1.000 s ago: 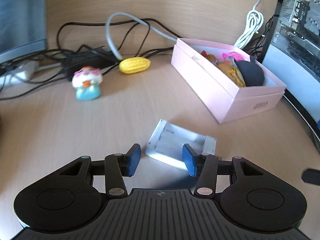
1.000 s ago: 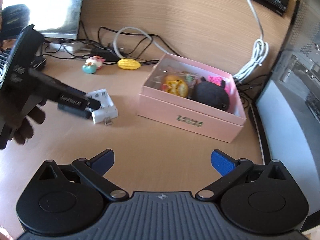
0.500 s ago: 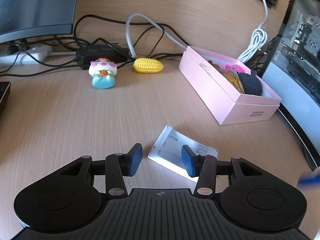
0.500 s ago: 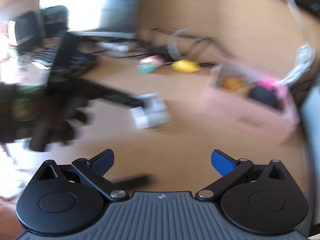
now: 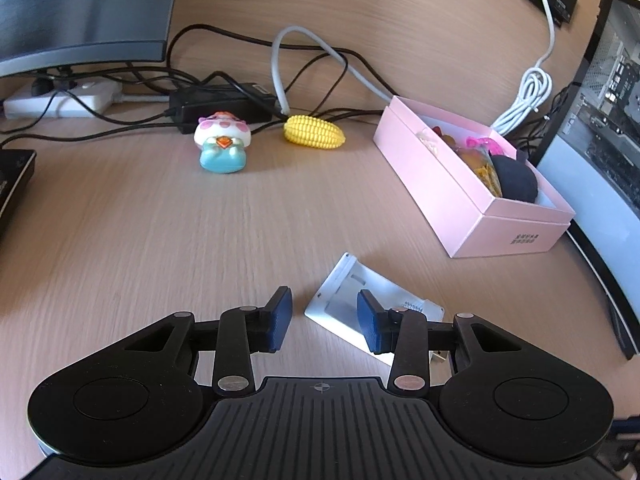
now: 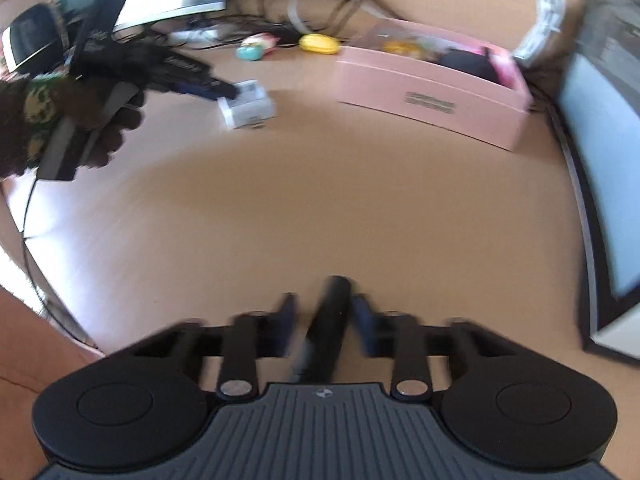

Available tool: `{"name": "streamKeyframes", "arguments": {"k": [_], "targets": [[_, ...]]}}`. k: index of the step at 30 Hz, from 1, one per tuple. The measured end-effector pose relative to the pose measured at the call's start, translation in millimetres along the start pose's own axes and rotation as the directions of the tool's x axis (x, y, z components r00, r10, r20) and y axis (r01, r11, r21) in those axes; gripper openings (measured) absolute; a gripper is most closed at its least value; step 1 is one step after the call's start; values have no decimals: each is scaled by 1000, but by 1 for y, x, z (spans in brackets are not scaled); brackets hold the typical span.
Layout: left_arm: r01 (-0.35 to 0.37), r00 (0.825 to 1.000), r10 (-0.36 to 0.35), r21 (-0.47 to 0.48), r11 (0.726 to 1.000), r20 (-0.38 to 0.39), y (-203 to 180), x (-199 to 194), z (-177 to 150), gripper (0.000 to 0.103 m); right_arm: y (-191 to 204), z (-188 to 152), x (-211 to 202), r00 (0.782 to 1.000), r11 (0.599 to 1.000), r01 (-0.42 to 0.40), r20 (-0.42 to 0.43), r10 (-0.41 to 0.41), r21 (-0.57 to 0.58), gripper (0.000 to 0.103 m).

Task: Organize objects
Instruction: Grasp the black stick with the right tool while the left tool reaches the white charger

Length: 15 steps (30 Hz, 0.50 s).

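A white battery charger (image 5: 348, 284) lies flat on the wooden desk. My left gripper (image 5: 324, 316) hovers over its near end with the jaws closing. The right pad sits over the charger and the left pad stands apart from it. In the right wrist view a person's hand (image 6: 100, 120) holds that left gripper (image 6: 224, 88) at the charger (image 6: 250, 106). My right gripper (image 6: 324, 310) is shut on a black pen-like stick (image 6: 334, 300) near the desk's front, blurred by motion. An open pink box (image 5: 440, 184) with several toys stands to the right.
A yellow toy corn (image 5: 314, 132) and a small pink-and-blue figurine (image 5: 222, 142) sit at the back by a tangle of cables (image 5: 224, 92). A monitor (image 5: 80, 8) stands back left. A computer case (image 5: 608, 120) walls off the right side behind the pink box (image 6: 420, 80).
My right gripper swung left and down and went from wide open to shut on the black stick. The left gripper's jaws narrowed a little over the charger.
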<state>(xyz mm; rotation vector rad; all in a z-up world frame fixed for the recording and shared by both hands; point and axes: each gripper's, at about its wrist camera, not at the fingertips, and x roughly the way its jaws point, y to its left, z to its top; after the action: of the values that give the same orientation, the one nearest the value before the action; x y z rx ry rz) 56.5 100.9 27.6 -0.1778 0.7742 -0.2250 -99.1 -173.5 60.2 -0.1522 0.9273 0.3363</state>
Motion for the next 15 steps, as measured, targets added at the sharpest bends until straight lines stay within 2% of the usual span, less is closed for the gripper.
{"name": "streamKeyframes", "arguments": {"k": [3,7,15], "targets": [[-9,1000,9,29,1000,-2,-3,0,0,43,-6,-2,-2,998,998,54,8,-54,31,17],[-17,1000,18,63,998,-14,-6,0,1,43,-9,8,5,994,994,111,26,-111,-9,17],[-20,999,24,101,995,-39,-17,-9,-7,43,8,64,59,983,973,169,95,-155,-158,17]]}}
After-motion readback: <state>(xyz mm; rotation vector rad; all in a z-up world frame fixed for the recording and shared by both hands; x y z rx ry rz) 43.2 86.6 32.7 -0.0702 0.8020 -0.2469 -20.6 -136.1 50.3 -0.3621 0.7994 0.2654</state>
